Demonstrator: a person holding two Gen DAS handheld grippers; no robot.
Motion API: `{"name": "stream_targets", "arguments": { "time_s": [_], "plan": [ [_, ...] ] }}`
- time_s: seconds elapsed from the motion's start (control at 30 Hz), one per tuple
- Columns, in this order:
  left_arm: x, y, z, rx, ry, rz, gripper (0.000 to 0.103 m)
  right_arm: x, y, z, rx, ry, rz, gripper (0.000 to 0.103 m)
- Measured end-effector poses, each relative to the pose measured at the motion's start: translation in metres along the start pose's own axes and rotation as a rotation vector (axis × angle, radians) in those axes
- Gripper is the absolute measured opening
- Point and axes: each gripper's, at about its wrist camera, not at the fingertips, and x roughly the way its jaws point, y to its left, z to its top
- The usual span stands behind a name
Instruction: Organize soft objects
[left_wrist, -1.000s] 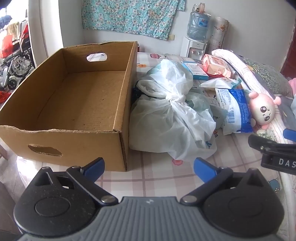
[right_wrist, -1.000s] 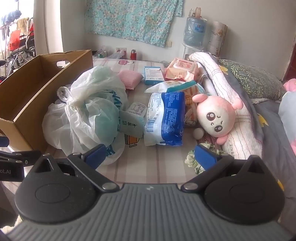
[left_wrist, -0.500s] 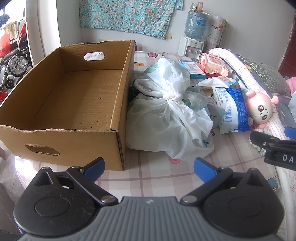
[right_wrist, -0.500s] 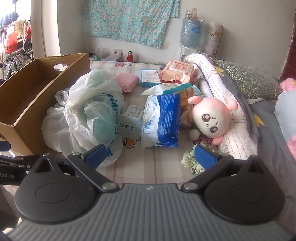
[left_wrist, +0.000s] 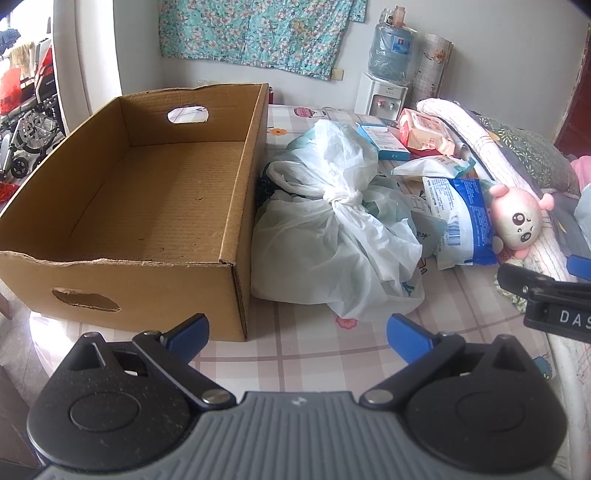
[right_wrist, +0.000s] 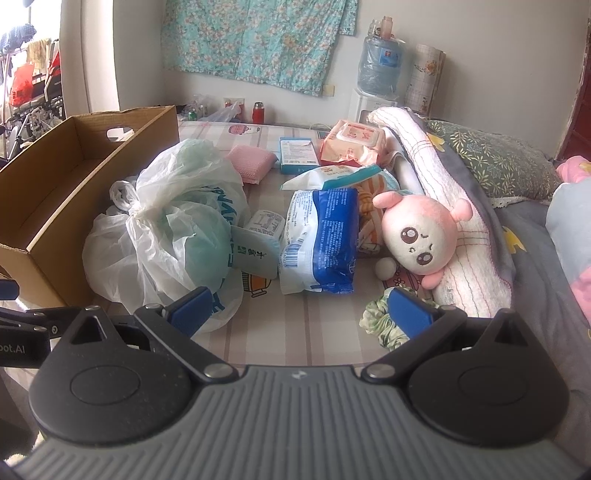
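An empty cardboard box (left_wrist: 236, 206) (right_wrist: 51, 206) stands on the left of the bed. Beside it lies a knotted white plastic bag (left_wrist: 332, 236) (right_wrist: 173, 236), then a blue and white soft pack (left_wrist: 461, 221) (right_wrist: 325, 240) and a pink plush toy (left_wrist: 517, 221) (right_wrist: 421, 232). A green floral scrunchie (right_wrist: 380, 321) lies by my right gripper's right finger. My left gripper (left_wrist: 297, 332) is open and empty, short of the box corner and the bag. My right gripper (right_wrist: 301, 310) is open and empty, in front of the pack.
Farther back lie a pink sponge (right_wrist: 251, 162), a teal box (right_wrist: 297, 155), a wipes pack (right_wrist: 354, 144) and a rolled towel (right_wrist: 443, 206). A floral pillow (right_wrist: 498, 162) sits at the right. A water dispenser (left_wrist: 384, 92) stands by the wall. The right gripper's body (left_wrist: 554, 295) shows at the left wrist view's right edge.
Both grippers have drawn back and risen slightly, so the box, bag and toy look a little farther away. Both stay open and empty.
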Motion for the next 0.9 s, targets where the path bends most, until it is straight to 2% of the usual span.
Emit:
{"name": "stream_targets", "arguments": {
  "time_s": [0.9],
  "plan": [
    [0.0001,-0.0003,0.0004,0.004,0.001,-0.005,0.103,0.0008,0.0005,0.0003,0.001,0.004,-0.003,0.102]
  ]
}}
